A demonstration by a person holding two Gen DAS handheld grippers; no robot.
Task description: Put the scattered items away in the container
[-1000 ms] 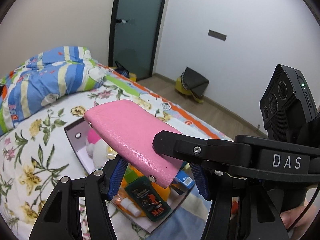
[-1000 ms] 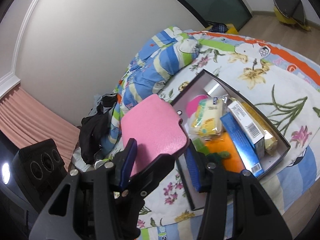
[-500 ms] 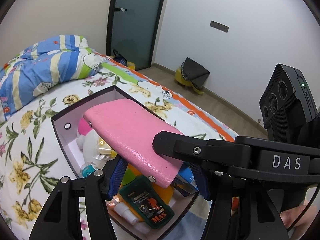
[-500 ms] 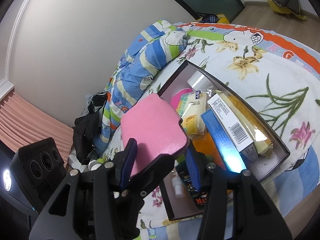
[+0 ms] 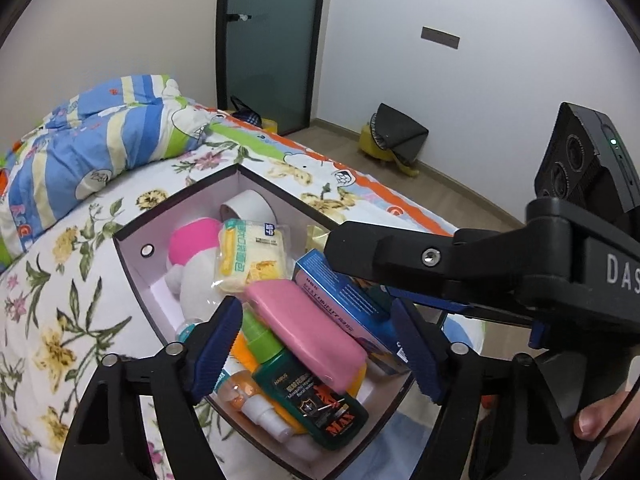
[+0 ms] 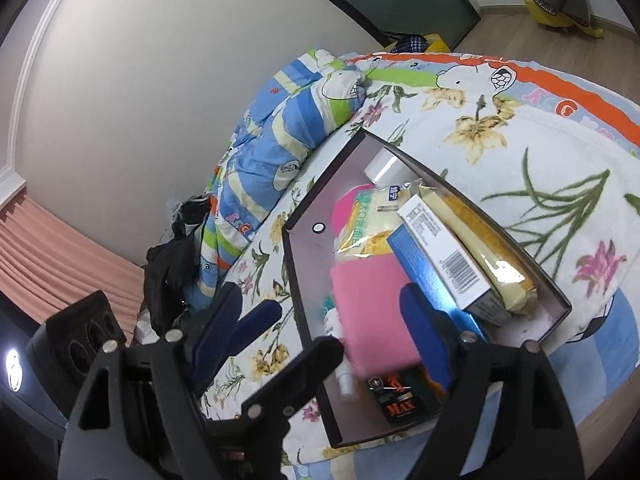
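A dark box (image 5: 132, 264) stands on the flowered bed, full of items. A pink case (image 5: 308, 336) lies on top of them, free of both grippers; it also shows in the right wrist view (image 6: 372, 312). Under it are a green bottle (image 5: 316, 396), a blue carton (image 5: 344, 300), a yellow packet (image 5: 252, 256) and a plush toy (image 5: 192, 264). My left gripper (image 5: 316, 352) is open just above the box. My right gripper (image 6: 320, 340) is open over the box's near end (image 6: 312, 276); its arm crosses the left wrist view (image 5: 440, 264).
A striped blue quilt (image 5: 88, 140) lies bunched behind the box. The bed's orange edge (image 5: 400, 208) runs to the right, with wooden floor beyond. A dark bag on a yellow stool (image 5: 396, 136) stands by the wall. Black clothes (image 6: 172, 256) lie left of the bed.
Both grippers held the pink case above the box. They have opened and the case now lies inside the box on the other items.
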